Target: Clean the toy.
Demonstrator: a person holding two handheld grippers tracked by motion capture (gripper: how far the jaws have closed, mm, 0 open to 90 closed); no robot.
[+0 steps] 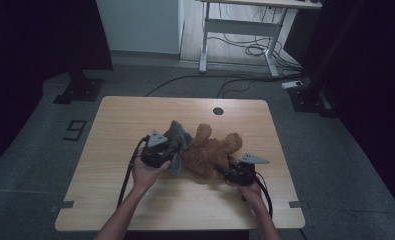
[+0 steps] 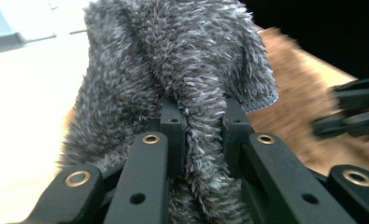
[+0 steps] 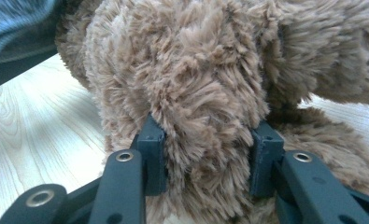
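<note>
Fur fills both grips: left hand-held gripper (image 2: pixel 202 126) pinches grey plush cloth (image 2: pixel 173 60); right hand-held gripper (image 3: pixel 209 154) clamps brown teddy bear (image 3: pixel 191 79).

On the worktop (image 1: pixel 115 130) a brown bear (image 1: pixel 212 152) lies just right of centre. A grey plush (image 1: pixel 177 137) touches it at its 9 o'clock, the left gripper (image 1: pixel 172 152) against it. The right gripper (image 1: pixel 225 171) meets the bear at 5 o'clock.
</note>
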